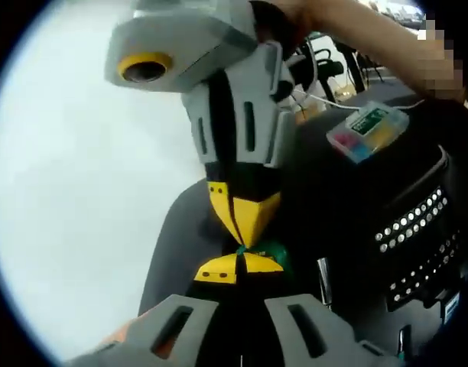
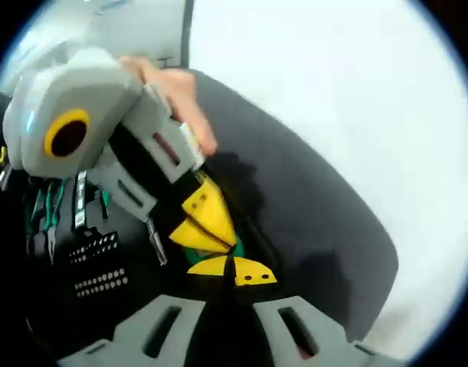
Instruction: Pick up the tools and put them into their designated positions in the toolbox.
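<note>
L claw [image 1: 238,269] & R claw [image 2: 232,271] tip-to-tip, pinching green tool [image 1: 269,252], over toolbox [image 1: 417,222]

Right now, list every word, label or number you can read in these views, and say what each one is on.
None can be read.
Green label on the small clear box: print too blurred to read.
White sticker on the toolbox, at its edge: too small to read.
Toolbox in the right gripper view: no legible marks.

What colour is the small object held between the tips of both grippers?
Green: the small object shows best in the left gripper view, pinched between yellow fingers.
</note>
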### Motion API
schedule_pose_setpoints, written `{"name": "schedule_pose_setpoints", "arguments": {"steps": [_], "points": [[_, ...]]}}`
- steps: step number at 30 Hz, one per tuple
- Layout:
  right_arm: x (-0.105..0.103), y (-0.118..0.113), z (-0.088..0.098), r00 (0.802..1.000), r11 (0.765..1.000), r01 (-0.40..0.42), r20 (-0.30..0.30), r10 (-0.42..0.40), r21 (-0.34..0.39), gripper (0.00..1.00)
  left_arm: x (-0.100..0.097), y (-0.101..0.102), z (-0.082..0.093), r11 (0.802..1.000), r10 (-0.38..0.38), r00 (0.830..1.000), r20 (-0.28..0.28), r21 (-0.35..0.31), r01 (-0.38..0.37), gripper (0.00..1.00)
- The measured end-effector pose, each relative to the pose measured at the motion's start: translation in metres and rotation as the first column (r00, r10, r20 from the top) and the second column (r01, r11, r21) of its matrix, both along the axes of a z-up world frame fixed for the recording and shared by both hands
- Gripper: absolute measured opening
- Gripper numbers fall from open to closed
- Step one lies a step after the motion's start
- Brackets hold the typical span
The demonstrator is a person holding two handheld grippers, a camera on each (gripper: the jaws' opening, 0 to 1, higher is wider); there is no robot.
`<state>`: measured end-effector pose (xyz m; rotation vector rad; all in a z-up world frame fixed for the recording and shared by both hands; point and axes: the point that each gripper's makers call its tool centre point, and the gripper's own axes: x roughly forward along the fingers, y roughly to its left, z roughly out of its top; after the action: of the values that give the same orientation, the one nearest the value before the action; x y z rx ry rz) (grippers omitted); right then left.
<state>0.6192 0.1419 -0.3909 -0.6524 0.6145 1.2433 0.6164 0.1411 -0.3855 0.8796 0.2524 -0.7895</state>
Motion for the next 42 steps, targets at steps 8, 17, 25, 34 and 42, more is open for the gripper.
{"name": "schedule_pose_setpoints", "arguments": {"steps": [8, 17, 25, 34, 42], "points": [[0.001, -0.001, -0.002, 1.000, 1.000, 0.023, 0.002, -0.023, -0.012, 0.00, 0.003, -0.001, -0.002, 1.000, -0.001, 1.000, 0.013, 0.022, 0.001, 0.00], [-0.002, 0.011, -0.009, 0.996, 1.000, 0.005, 0.090, -0.004, -0.005, 0.00, 0.012, 0.004, -0.012, 0.988, -0.012, 0.999, 0.033, 0.155, 0.007, 0.00], [-0.013, 0.001, -0.009, 1.000, 0.998, -0.002, -0.001, 0.002, -0.056, 0.00, 0.014, 0.003, -0.005, 0.999, 0.019, 1.000, -0.008, 0.042, -0.018, 0.00], [-0.009, 0.002, -0.007, 1.000, 1.000, -0.012, -0.014, 0.012, -0.018, 0.00, 0.012, -0.003, -0.004, 0.999, 0.018, 0.997, -0.070, -0.040, -0.020, 0.00], [-0.009, 0.002, -0.005, 1.000, 0.998, -0.018, 0.025, 0.019, -0.054, 0.00, 0.009, -0.004, -0.007, 0.992, 0.003, 0.996, -0.092, -0.122, -0.014, 0.00]]}}
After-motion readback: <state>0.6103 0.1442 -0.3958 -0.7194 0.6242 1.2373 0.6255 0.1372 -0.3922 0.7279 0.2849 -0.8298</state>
